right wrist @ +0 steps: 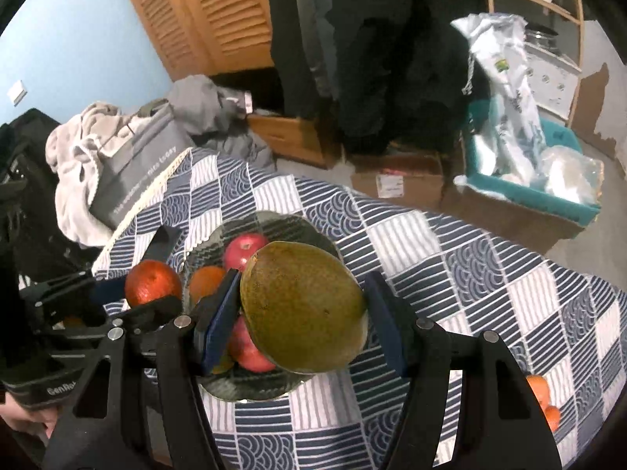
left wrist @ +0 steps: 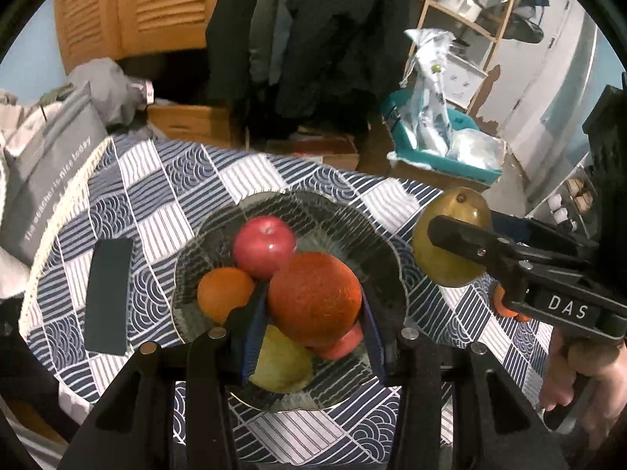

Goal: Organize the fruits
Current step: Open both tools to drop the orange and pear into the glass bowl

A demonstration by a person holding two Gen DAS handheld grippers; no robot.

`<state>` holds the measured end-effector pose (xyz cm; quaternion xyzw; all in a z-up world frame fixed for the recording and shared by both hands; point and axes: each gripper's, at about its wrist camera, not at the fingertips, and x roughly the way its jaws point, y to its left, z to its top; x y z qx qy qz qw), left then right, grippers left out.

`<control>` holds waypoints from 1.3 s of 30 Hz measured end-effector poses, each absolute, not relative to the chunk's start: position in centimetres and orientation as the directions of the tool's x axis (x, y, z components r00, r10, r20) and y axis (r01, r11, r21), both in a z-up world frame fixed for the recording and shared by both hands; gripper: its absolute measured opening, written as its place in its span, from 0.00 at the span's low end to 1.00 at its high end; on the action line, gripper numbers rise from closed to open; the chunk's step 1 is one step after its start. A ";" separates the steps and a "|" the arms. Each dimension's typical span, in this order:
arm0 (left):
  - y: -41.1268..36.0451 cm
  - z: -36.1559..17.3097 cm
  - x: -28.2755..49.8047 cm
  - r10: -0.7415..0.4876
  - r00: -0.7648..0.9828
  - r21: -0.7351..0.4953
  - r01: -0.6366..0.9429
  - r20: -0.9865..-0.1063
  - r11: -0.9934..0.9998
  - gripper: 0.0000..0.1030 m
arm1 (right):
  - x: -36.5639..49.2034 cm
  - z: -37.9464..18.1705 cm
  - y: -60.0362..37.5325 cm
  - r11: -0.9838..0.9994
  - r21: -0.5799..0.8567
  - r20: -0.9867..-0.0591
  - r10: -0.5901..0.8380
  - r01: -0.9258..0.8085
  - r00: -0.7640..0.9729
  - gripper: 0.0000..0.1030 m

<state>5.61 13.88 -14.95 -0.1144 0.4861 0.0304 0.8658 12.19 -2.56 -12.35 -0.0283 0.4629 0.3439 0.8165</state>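
Fruits hang over the glass bowl [left wrist: 196, 250]: left gripper [left wrist: 313, 305] pinching a red-orange orange [left wrist: 313, 293], right gripper [right wrist: 303, 309] a green-brown mango [right wrist: 301, 305].

My left camera looks steeply down along its fingers, close over the glass plate [left wrist: 376, 231] at frame centre. My right camera tilts down from slightly farther right, the plate [right wrist: 313, 235] left of centre. Both share the checked surface [left wrist: 164, 180] and, in the upper left, the louvred doors [right wrist: 219, 11].

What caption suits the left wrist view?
Left gripper carries an orange over the glass plate of fruit.
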 end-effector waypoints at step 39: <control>15.6 -19.5 6.1 -0.047 0.424 -0.166 -0.250 -0.904 0.954 0.63 | 13.9 -17.9 -0.3 0.770 0.372 -0.814 0.539 -0.519 0.216 0.63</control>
